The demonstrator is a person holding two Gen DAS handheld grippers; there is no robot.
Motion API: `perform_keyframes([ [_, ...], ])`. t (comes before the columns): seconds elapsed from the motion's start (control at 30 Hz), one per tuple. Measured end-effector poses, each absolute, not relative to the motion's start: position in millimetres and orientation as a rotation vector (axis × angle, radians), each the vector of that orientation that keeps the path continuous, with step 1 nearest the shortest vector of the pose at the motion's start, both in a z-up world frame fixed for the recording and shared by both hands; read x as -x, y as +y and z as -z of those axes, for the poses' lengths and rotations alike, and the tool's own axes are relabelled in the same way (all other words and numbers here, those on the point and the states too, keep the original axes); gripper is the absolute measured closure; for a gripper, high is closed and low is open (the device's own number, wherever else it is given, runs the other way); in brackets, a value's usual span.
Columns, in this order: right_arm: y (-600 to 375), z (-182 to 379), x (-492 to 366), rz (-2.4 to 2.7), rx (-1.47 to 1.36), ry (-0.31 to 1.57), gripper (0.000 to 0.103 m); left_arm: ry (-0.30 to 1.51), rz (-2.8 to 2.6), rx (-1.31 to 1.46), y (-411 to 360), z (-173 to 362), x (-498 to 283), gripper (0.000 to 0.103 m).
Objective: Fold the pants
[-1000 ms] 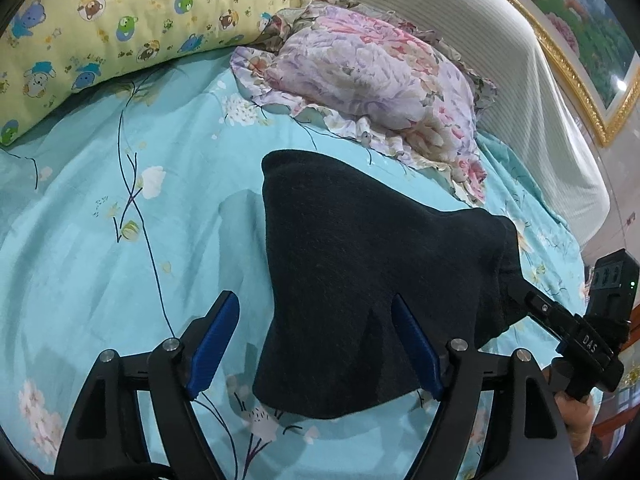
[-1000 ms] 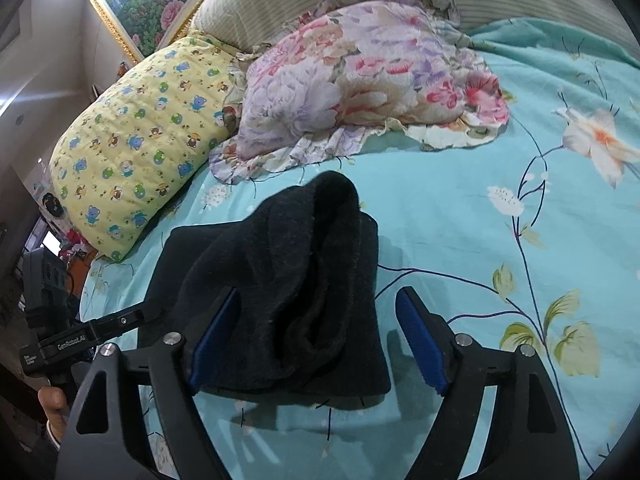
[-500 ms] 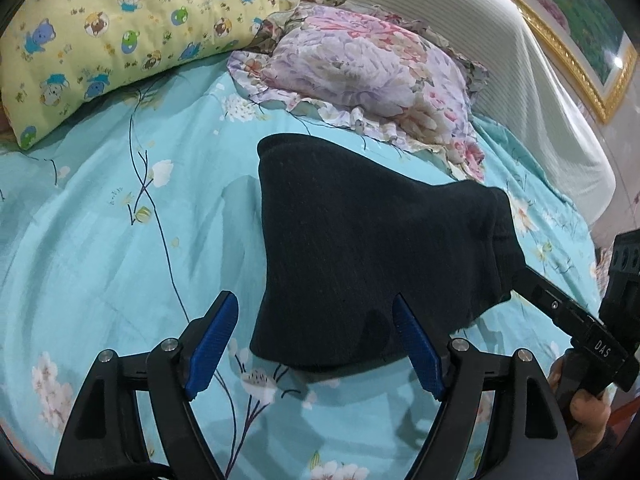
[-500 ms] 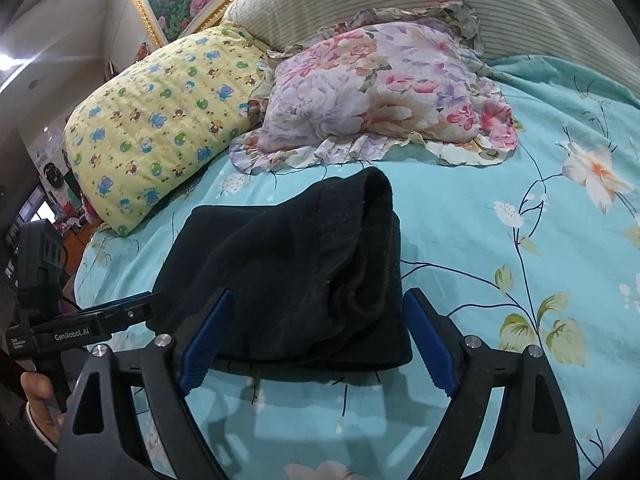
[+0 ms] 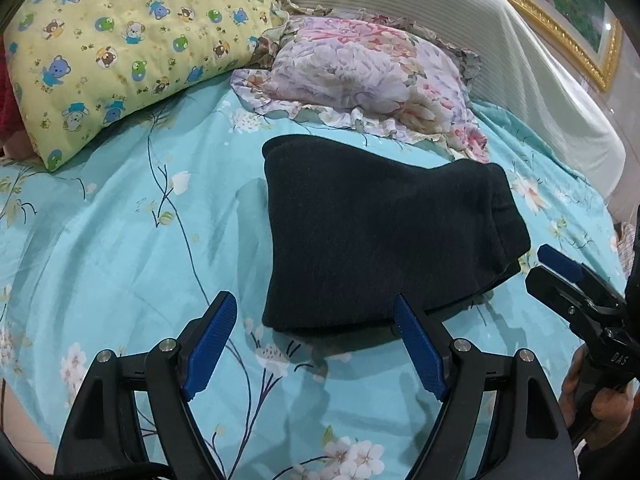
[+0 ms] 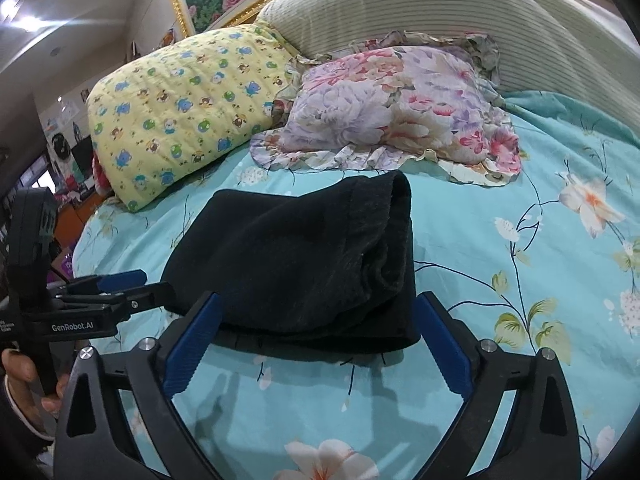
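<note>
Pants (image 5: 384, 240) lie folded in a compact stack mid-bed (image 5: 100, 240), near the pillows. Left gripper (image 5: 316, 344) and right gripper (image 6: 316, 340) both spread, holding nothing. Fold looks done; next, maybe flatten the bulgy edge.

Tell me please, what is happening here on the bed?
A person is folding pants with a handheld gripper in each hand. The black pants lie on the turquoise bedsheet as a folded bundle, in front of a floral pillow and a yellow pillow. The left gripper and the right gripper both have their jaws open and hold nothing; each sits just short of the bundle.
</note>
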State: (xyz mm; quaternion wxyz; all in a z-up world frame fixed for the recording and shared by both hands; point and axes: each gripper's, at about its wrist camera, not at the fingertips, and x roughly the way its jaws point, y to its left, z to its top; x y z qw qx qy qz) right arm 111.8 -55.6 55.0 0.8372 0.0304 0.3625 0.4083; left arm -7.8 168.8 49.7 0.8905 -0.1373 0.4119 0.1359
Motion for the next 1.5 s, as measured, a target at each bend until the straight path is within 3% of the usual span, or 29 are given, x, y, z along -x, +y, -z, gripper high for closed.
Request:
perform_keyframes([
  [1.5, -32.6, -39.7, -87.0, -0.916, 0.053, 0.666, 0.001, 0.856, -0.304, 0.150, 136.5, -24.4, 9.4, 0.019],
])
